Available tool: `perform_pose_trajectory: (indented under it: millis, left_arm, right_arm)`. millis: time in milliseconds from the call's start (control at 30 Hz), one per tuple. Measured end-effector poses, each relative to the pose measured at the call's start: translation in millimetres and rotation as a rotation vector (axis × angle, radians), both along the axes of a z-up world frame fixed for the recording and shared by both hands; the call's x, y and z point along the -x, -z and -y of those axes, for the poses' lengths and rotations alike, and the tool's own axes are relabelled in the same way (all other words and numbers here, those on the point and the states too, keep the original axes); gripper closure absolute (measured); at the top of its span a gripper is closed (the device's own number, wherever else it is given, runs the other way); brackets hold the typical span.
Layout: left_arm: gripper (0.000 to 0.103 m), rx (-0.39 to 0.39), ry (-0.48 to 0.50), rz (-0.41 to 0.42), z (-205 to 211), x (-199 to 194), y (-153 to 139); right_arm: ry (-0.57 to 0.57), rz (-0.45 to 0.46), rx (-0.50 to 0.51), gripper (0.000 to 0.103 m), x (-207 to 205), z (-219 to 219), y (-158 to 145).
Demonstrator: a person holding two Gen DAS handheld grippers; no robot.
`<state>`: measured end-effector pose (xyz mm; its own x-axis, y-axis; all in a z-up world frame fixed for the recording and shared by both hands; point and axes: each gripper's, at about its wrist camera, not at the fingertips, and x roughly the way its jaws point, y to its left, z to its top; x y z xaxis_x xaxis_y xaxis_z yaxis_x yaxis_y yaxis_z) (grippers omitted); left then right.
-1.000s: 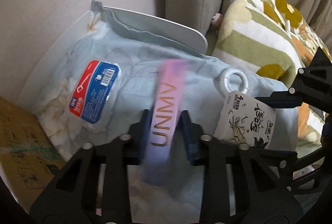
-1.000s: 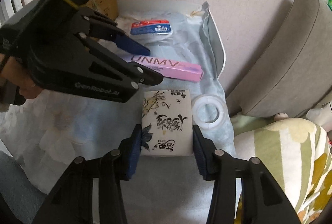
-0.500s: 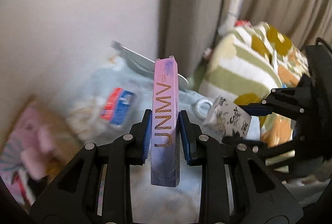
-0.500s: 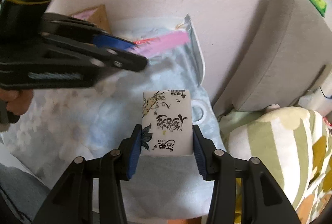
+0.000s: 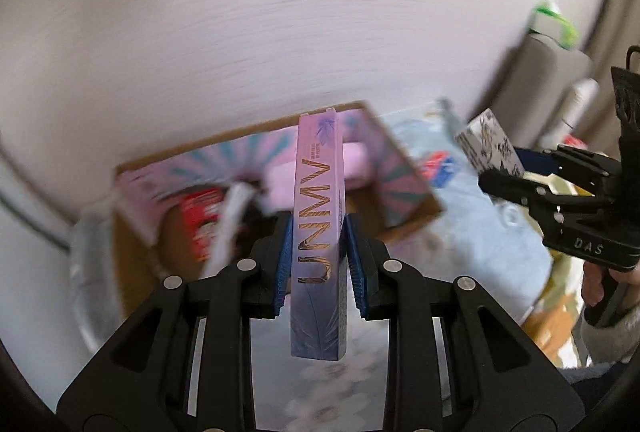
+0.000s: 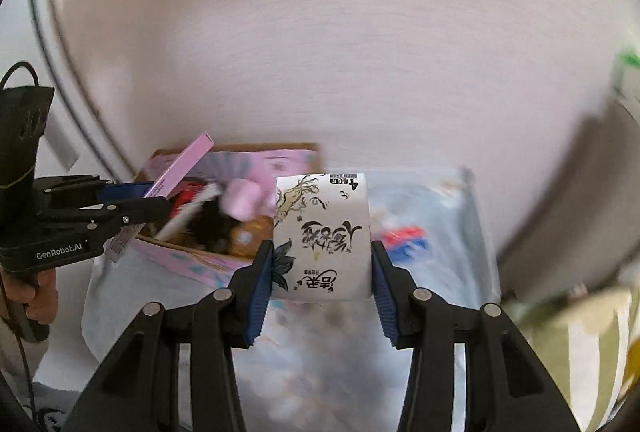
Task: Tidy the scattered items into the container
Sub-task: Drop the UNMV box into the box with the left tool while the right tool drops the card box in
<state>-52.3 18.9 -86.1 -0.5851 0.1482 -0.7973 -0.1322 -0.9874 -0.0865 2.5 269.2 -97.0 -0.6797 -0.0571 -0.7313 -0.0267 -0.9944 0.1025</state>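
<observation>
Nearest me in the left wrist view, the left gripper [image 5: 316, 264] has its blue jaws nearly together, clamped on the flat sides of the pink UNMV carton [image 5: 319, 232]. I see the carton's long axis running straight away from the camera along the fingers, its purple end toward me and its pink end pointing out over the cardboard box [image 5: 404, 188]. From the right wrist view that same carton [image 6: 180, 168] slants up and to the right, held clear above the box's near left corner.

The right gripper [image 6: 320, 272] has its jaws partly open and pressed on both sides of the tissue pack [image 6: 322, 236], whose printed face looks up at the camera, its long side running away from me. It hangs above the pale blue floral bedding [image 6: 420, 312], just right of the box [image 6: 192, 264].

Farther off, the open box sits against the wall, holding a pink soft thing [image 6: 244, 200] and a red packet [image 5: 202, 220]; the rest is too blurred to name. A red and blue packet [image 6: 404, 238] lies on the bedding to the box's right.
</observation>
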Motion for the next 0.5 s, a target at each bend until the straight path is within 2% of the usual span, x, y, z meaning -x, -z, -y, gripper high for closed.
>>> perform_pose_trajectory:
  millis: [33,133,267,500]
  left_arm:
    - [0.080,0.001,-0.032,-0.003,9,-1,0]
    - [0.080,-0.001,-0.102,-0.023,30,-9,-4]
    - [0.080,0.016,-0.177,-0.011,53,-9,2]
    - [0.080,-0.005,-0.231,0.021,86,-3,17]
  right_arm:
    - [-0.022,0.014,-0.006,0.060,16,14,2]
    - [0.005,0.032,0.005,0.061,47,38,6]
    - [0.010,0.064,0.045,0.061,73,67,14]
    - [-0.001,0.133,0.026,0.060,98,93,29]
